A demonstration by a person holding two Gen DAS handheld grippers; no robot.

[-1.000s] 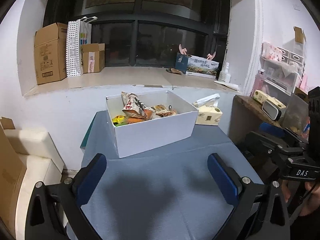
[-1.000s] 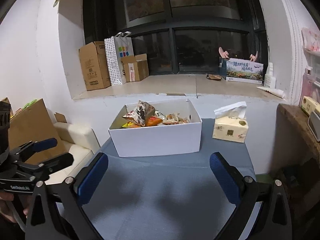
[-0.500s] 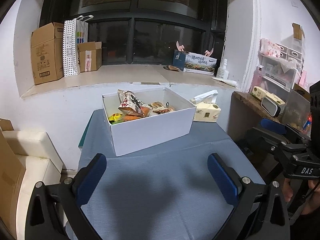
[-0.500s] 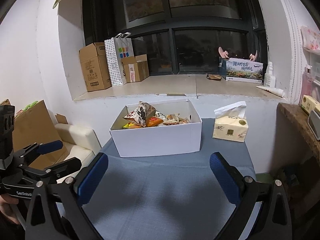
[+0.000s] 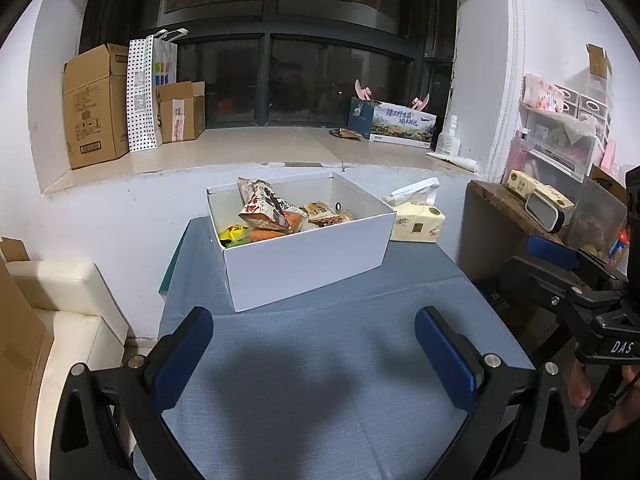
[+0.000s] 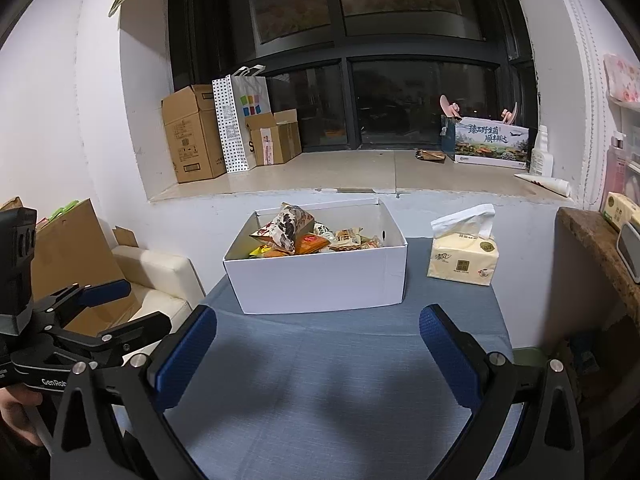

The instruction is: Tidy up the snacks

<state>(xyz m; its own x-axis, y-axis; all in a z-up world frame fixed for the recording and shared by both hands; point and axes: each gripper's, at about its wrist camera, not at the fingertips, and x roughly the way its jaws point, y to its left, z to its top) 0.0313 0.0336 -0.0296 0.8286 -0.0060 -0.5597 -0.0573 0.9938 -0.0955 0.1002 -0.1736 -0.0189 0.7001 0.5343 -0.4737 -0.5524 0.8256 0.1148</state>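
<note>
Nearest the cameras, the left hand-held gripper (image 5: 312, 344) hangs over the front of the table (image 5: 320, 400) with its 2 blue pads spread wide and nothing between them. The right hand-held gripper (image 6: 318, 346) hangs beside it the same way, jaws wide apart and empty. The grey-blue cloth under both is bare.

Further back, the white box (image 6: 320, 280) sits on the table, and the snacks (image 6: 312, 240) lie inside it in a loose heap. 1 large printed packet (image 5: 262, 206) leans upright above the rim, with orange and yellow packets (image 5: 256, 236) under it and smaller wrapped pieces (image 5: 326, 214) toward the right. No snack shows on the cloth. Just right of the box stands a tissue pack (image 6: 462, 258), apart from it.

The snacks already lie in the box, so this fits either a sorting job finished or a jumbled box waiting to be put in order; the pictures do not settle which.

If any packet is handled, my judgement is that it pays to come down from above, clear of the near wall, and pinch a sealed edge rather than the puffed middle, since the bags look thin and crushable. The leaning packet is the easiest to reach and could tip others. The box looks light and may slide if nudged.

Beyond, the window ledge (image 6: 320, 176) carries cardboard boxes (image 6: 192, 136).
</note>
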